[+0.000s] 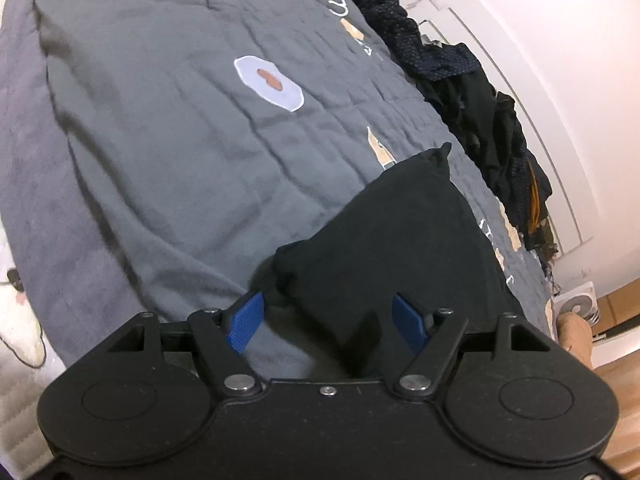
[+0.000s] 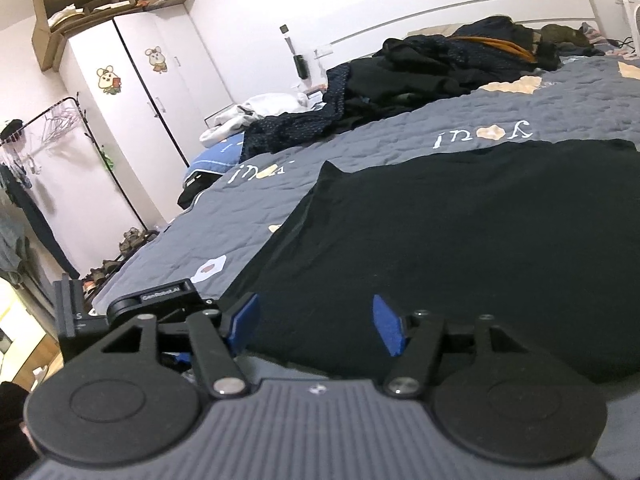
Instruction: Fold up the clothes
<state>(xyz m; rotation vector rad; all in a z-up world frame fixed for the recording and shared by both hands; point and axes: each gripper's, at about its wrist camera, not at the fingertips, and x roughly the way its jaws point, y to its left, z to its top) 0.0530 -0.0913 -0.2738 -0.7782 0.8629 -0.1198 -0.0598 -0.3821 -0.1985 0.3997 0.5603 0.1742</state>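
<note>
A black garment (image 1: 392, 236) lies flat on the grey quilted bedspread (image 1: 168, 128), one pointed corner sticking up at its far end. My left gripper (image 1: 327, 326) is open at the garment's near corner, its blue pads (image 1: 245, 326) on either side of the cloth edge without closing on it. In the right wrist view the same black garment (image 2: 460, 232) spreads wide over the bedspread (image 2: 380, 136). My right gripper (image 2: 316, 328) hovers open over the garment's near edge, nothing between its fingers. The other gripper's body (image 2: 160, 300) shows at the left.
A pile of dark clothes (image 2: 432, 68) lies along the far side of the bed against the white headboard (image 2: 460, 4). A white wardrobe (image 2: 132, 92), a clothes rack (image 2: 60, 128) and shoes (image 2: 132, 240) stand beyond the bed. A fan (image 1: 578, 306) sits on the wooden floor.
</note>
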